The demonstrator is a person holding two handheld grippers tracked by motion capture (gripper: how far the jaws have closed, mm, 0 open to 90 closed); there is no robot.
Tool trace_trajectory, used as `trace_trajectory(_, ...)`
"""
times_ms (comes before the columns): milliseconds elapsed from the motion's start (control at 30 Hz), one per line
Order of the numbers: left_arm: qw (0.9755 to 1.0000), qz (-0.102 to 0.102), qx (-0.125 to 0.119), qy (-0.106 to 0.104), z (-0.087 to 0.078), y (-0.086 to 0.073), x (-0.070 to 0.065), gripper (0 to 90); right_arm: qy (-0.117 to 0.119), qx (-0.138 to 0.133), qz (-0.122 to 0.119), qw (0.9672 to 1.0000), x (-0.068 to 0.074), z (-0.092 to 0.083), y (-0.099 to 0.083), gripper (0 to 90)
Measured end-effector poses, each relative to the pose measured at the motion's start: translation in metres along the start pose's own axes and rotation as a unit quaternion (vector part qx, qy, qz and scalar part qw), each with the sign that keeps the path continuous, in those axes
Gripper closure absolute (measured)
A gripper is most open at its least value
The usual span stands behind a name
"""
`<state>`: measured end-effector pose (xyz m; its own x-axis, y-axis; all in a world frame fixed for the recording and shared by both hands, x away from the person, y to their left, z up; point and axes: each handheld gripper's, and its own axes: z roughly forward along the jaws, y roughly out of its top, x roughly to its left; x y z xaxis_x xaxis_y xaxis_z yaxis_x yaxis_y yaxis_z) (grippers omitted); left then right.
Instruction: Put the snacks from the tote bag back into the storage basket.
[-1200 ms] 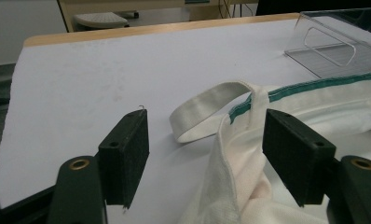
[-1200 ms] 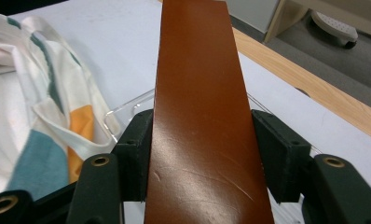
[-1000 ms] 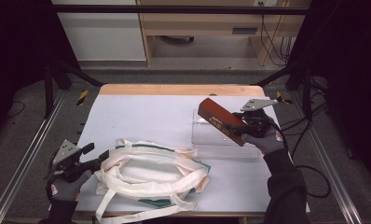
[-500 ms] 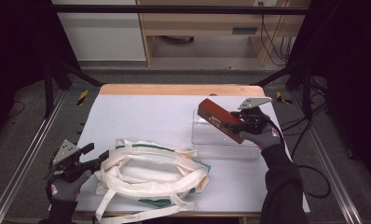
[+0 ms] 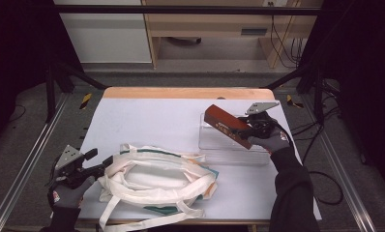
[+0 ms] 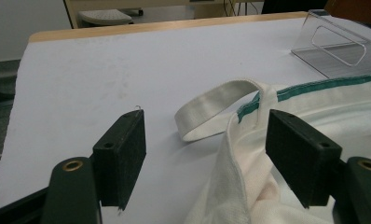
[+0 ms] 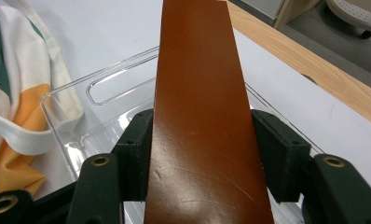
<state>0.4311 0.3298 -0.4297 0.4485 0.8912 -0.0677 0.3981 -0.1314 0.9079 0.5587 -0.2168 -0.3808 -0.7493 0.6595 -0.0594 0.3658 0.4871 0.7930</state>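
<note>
A long red-brown box (image 5: pixel 227 126) (image 7: pixel 202 93) hangs tilted over a clear plastic tray (image 5: pixel 219 151) (image 7: pixel 65 116) at the table's right. My right gripper (image 5: pixel 246 131) (image 7: pixel 202 154) is shut on the box, with both pads pressed against its long sides. A white tote bag (image 5: pixel 156 179) (image 6: pixel 314 107) (image 7: pixel 16 70) with green trim and an orange patch lies open at the front middle. My left gripper (image 5: pixel 99 159) (image 6: pixel 204 154) stands open at the bag's left edge. The bag's rim and a strap loop lie between its jaws, close to the right one.
The white table top (image 5: pixel 147 121) has free room at the back and left. Its wooden far edge (image 5: pixel 181 93) runs across the back. Metal frame rails (image 5: pixel 26 164) flank the table, and cables (image 5: pixel 321 174) trail on the floor at the right.
My right gripper has sunk a little toward the tray with the box, shifting slightly left. The left gripper and the bag have stayed put.
</note>
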Motion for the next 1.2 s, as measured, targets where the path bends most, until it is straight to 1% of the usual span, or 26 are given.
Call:
trace_trajectory(133, 1.0, -0.001, -0.001, 0.001, 0.0, 0.0, 0.0, 28.3, 0.003, -0.001, -0.005, 1.0, 0.001, 0.002, 0.0, 43.8)
trace_trajectory(200, 1.0, -0.002, -0.001, 0.001, 0.0, 0.0, 0.001, 28.3, 0.007, 0.0, -0.012, 0.9999, 0.002, 0.004, 0.0, 43.8)
trace_trajectory(300, 1.0, -0.002, 0.0, 0.001, 0.0, 0.0, 0.001, 28.3, 0.011, 0.009, -0.019, 0.9997, 0.004, 0.006, -0.001, 43.7)
trace_trajectory(400, 1.0, -0.002, 0.001, 0.001, 0.0, -0.001, 0.001, 28.3, 0.012, 0.015, -0.02, 0.9996, 0.004, 0.008, -0.002, 43.7)
trace_trajectory(533, 1.0, -0.002, 0.001, 0.001, 0.0, -0.001, 0.001, 28.3, 0.012, 0.024, -0.014, 0.9995, 0.005, 0.014, -0.005, 43.6)
trace_trajectory(633, 1.0, -0.002, 0.002, 0.002, 0.0, -0.001, 0.001, 28.3, 0.01, 0.026, -0.013, 0.9995, 0.006, 0.017, -0.007, 43.6)
trace_trajectory(667, 1.0, -0.002, 0.003, 0.002, 0.001, -0.002, 0.001, 28.3, 0.009, 0.026, -0.004, 0.9996, 0.006, 0.019, -0.01, 43.5)
trace_trajectory(733, 1.0, -0.001, 0.003, 0.002, 0.001, -0.002, 0.001, 28.3, 0.006, 0.029, -0.001, 0.9996, 0.006, 0.023, -0.013, 43.5)
trace_trajectory(800, 1.0, -0.001, 0.003, 0.002, 0.001, -0.002, 0.001, 28.2, 0.005, 0.034, -0.002, 0.9994, 0.006, 0.023, -0.014, 43.4)
trace_trajectory(867, 1.0, -0.001, 0.003, 0.002, 0.001, -0.002, 0.001, 28.2, 0.001, 0.042, 0.0, 0.9991, 0.007, 0.028, -0.017, 43.3)
trace_trajectory(1200, 1.0, -0.002, 0.003, 0.002, 0.0, -0.002, 0.001, 28.1, -0.002, 0.051, 0.003, 0.9987, 0.01, 0.034, -0.02, 43.0)
